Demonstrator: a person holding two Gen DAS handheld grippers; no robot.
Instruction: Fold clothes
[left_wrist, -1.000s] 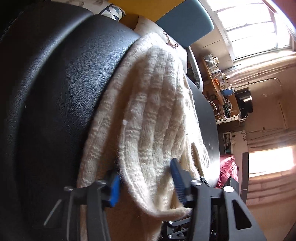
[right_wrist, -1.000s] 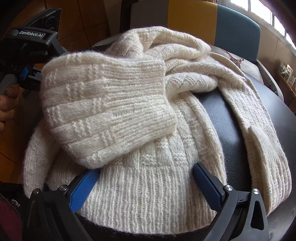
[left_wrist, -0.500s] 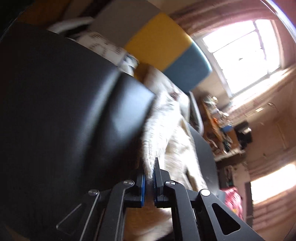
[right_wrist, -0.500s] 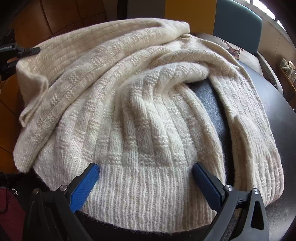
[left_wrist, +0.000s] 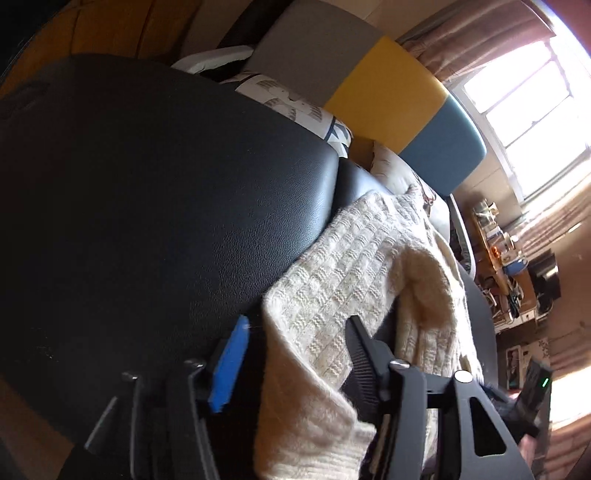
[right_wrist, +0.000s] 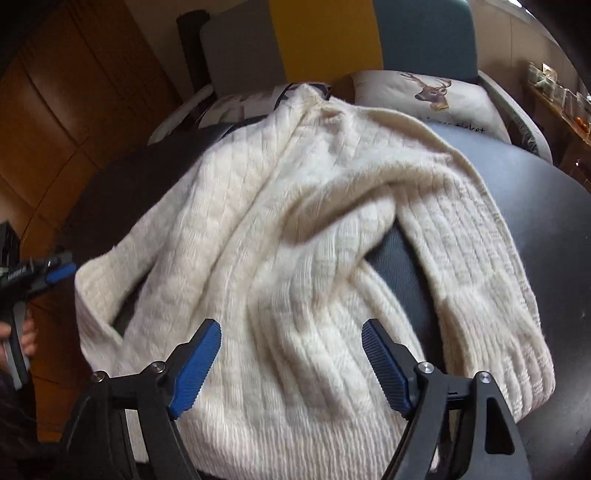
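The cream knitted sweater (right_wrist: 295, 236) is being left spread over the black leather seat (left_wrist: 155, 221), its ribbed hem lying nearest the right gripper (right_wrist: 291, 362) and its collar pointing toward the deer-print cushion (right_wrist: 424, 99). Half a second ago the left gripper (left_wrist: 295, 354) was being kept pressed together on an edge of the knit; now its jaws are being held apart, and the sleeve (left_wrist: 332, 295) is lying loose between the blue pads, with one pad (left_wrist: 229, 365) seen beside the fabric rather than on it. The sleeve that was earlier being carried across the body of the garment is no longer folded over it: it is being shown drawn back out to the left side, its cuff (right_wrist: 96, 280) resting near the seat's edge, just beside the left gripper as seen from the right wrist view. The right gripper is being held open as before, hovering over the hem, its jaws standing wide with nothing caught between them. The other sleeve (right_wrist: 480, 266) is lying stretched along the right side, a strip of bare seat being left visible between it and the body.
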